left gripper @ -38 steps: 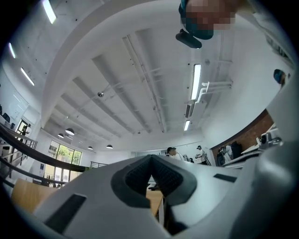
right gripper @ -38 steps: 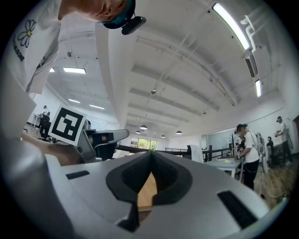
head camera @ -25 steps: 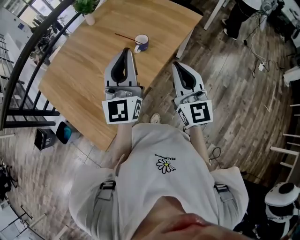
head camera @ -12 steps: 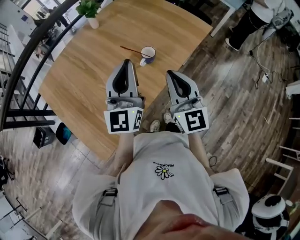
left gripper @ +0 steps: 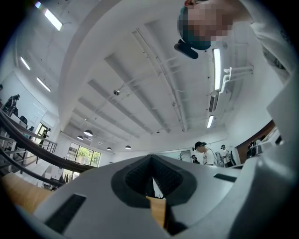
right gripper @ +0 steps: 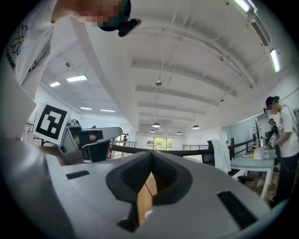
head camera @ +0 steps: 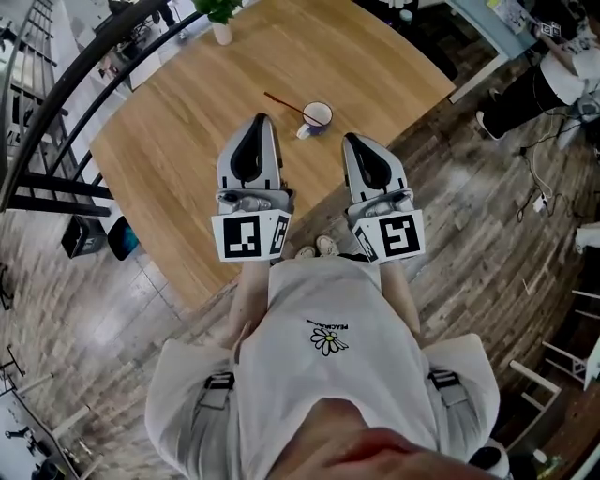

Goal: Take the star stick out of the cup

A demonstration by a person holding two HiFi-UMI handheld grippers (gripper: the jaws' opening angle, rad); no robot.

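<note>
A white cup with a dark blue outside stands on the wooden table near its right edge. A thin red stick leans out of it toward the upper left; its star end is too small to make out. My left gripper hovers just left of the cup, shut and empty. My right gripper is just right of the cup, over the table's edge, also shut and empty. In the right gripper view, the stick and cup rim show through the slit below the closed tips.
A small potted plant stands at the table's far corner. A black curved railing runs along the left. A black bin sits on the wood floor under the table's left corner. Another person stands at the upper right.
Both grippers have come forward, and the cup now lies between and just beyond their tips. The head view has shifted. The jaws stayed shut.
</note>
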